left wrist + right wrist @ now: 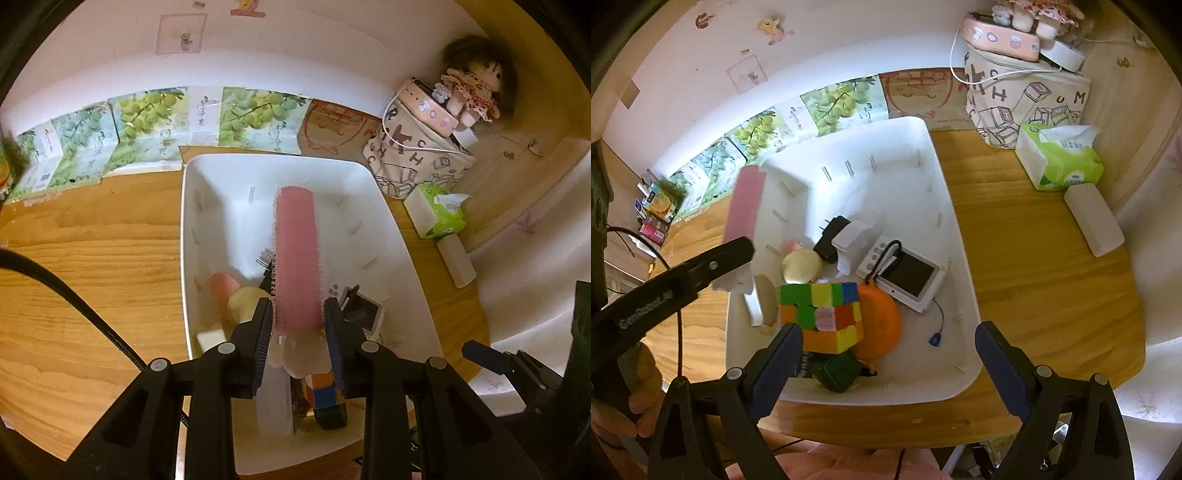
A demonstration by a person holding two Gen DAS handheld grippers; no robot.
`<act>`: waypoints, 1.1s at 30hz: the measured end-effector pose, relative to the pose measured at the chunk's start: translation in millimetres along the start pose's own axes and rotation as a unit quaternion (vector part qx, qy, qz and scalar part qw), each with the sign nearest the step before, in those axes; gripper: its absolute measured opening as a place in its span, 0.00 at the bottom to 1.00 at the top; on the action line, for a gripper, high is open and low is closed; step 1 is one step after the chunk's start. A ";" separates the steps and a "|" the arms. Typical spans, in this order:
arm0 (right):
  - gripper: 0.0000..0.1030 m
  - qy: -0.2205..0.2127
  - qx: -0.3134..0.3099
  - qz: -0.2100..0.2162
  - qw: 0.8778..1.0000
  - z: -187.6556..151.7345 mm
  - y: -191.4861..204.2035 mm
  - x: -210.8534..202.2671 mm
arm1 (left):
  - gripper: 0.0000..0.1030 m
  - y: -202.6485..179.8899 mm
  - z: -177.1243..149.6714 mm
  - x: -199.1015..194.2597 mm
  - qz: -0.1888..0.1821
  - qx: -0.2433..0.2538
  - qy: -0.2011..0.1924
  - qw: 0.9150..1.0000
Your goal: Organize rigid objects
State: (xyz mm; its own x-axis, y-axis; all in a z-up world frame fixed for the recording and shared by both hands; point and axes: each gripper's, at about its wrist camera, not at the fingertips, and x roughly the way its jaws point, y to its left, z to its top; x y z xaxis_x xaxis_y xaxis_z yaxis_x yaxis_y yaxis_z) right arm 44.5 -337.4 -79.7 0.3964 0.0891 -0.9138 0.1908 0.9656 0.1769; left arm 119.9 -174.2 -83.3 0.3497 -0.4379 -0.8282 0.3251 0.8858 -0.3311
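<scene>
Pink roller (296, 258), white bin (388, 236), multicoloured cube (822, 315), possibly orange pouch (882, 325).

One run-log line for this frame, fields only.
left tool: shut on pink roller, over white bin | right tool: open, empty, above puzzle cube | phase: placing

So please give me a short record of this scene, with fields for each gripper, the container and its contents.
left gripper: fingers closed on a pink roller brush, held above the bin
right gripper: fingers wide apart, nothing between them
container: white plastic bin on a wooden table
contents: Rubik's cube, orange round case, small white screen device, black plug adapter
outside the bin: green tissue pack
</scene>
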 end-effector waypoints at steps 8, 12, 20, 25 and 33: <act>0.92 -0.016 -0.011 0.004 1.000 7.4 15.8 -8.3 | 0.64 11.6 3.4 -27.9 0.032 -0.017 -0.040 0.999; 0.92 -0.029 -0.019 0.002 0.999 6.9 24.3 -14.6 | 0.76 23.7 -0.2 -49.3 0.049 -0.031 -0.054 0.997; 0.92 -0.078 -0.027 0.010 0.997 -7.2 44.9 -34.9 | 0.82 50.5 -28.7 -89.6 0.099 -0.056 -0.087 0.990; 0.92 -0.092 -0.037 0.015 0.995 -23.4 56.6 -43.5 | 0.82 61.0 -50.6 -110.0 0.112 -0.073 -0.107 0.985; 1.00 -0.100 -0.052 0.021 0.993 -47.9 70.2 -53.5 | 0.82 64.3 -80.7 -128.3 0.131 -0.087 -0.112 0.981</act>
State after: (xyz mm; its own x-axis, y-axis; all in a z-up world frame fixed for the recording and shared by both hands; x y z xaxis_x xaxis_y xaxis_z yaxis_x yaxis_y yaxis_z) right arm -6.3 -262.8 -35.9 0.5745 0.0901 -0.8136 0.0803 0.9829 0.1656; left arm 25.0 -48.6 -34.8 0.5923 -0.1975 -0.7811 0.0504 0.9767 -0.2087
